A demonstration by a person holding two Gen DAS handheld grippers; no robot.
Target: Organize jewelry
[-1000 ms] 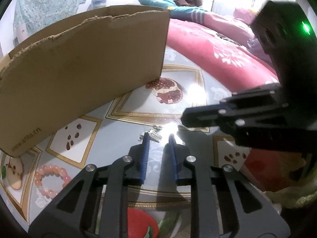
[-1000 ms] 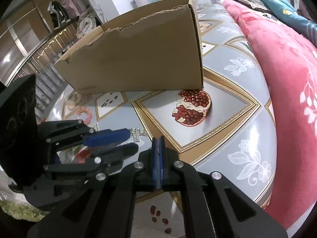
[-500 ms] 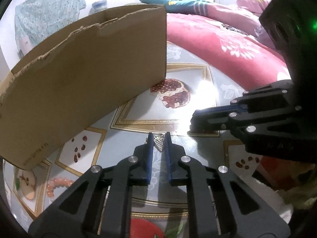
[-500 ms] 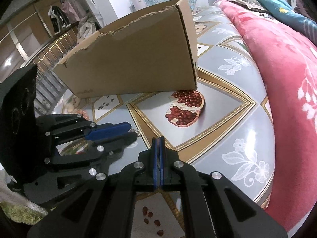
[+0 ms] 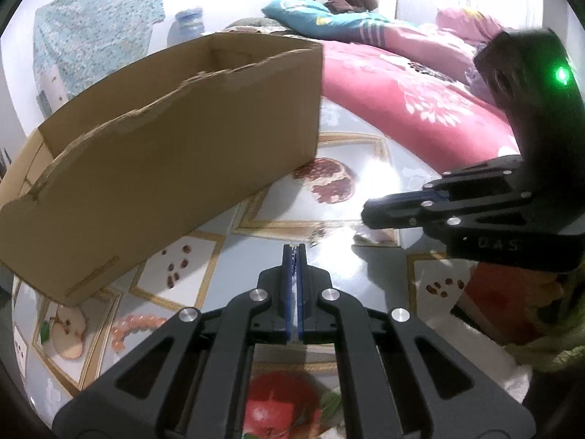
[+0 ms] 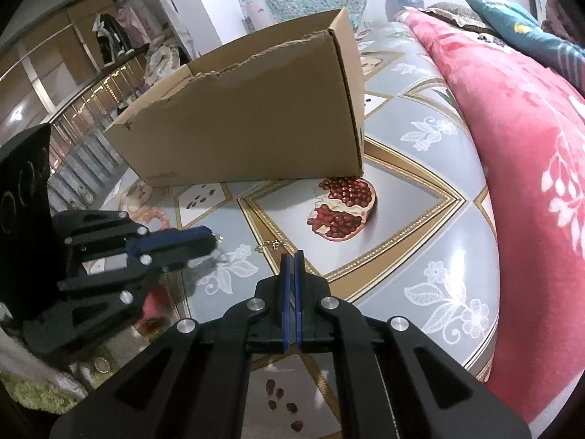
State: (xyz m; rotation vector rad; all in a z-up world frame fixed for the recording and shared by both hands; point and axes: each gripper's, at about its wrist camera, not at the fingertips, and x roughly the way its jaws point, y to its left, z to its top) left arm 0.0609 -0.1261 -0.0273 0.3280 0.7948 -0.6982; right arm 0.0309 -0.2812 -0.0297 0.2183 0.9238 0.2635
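Jewelry, a small silver chain (image 5: 292, 247), sits pinched at the tips of the fully closed left gripper (image 5: 293, 252), above the patterned tablecloth (image 5: 336, 278) beside the cardboard box (image 5: 164, 153). From the right wrist, the right gripper (image 6: 291, 258) is closed and empty; chain links (image 6: 268, 244) trail nearby.

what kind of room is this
Most likely a bedroom at home. A bed with a pink floral quilt and a teal pillow stands beside the table with the fruit-printed cover, and clothes hang in a wooden wardrobe behind.
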